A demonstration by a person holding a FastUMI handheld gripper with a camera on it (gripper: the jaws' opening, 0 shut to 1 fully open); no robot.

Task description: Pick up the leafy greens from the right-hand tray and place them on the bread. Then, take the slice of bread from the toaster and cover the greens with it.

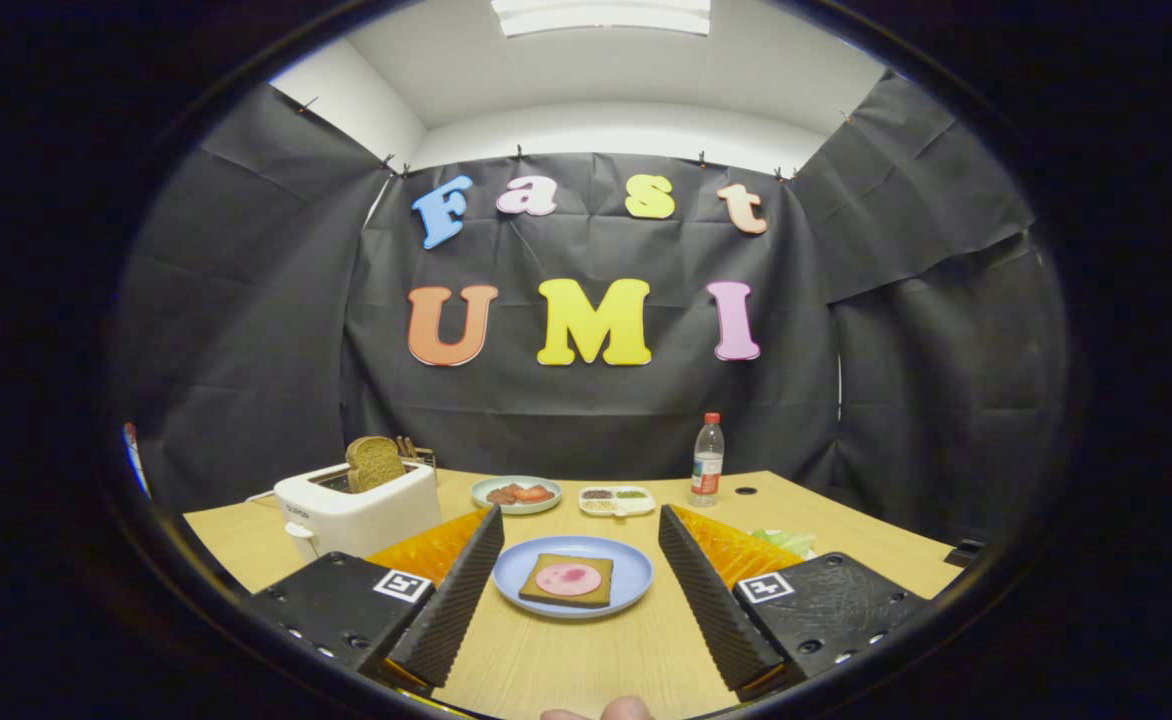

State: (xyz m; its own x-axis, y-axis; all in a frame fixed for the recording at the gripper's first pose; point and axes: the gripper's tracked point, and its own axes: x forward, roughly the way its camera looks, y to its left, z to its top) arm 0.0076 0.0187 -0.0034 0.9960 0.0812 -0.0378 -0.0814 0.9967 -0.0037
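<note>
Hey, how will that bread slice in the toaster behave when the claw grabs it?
The bread slice stands upright, half out of the toaster, so probably light and fairly stiff. Its crumb looks crushable. The open claw should likely pinch gently.

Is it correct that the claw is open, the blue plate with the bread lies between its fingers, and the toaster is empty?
Not fully. The toaster is not empty: a brown bread slice stands up out of its slot, as the gripper view shows. The rest holds: the claw is open, with the blue plate and its bread between the fingers.
</note>
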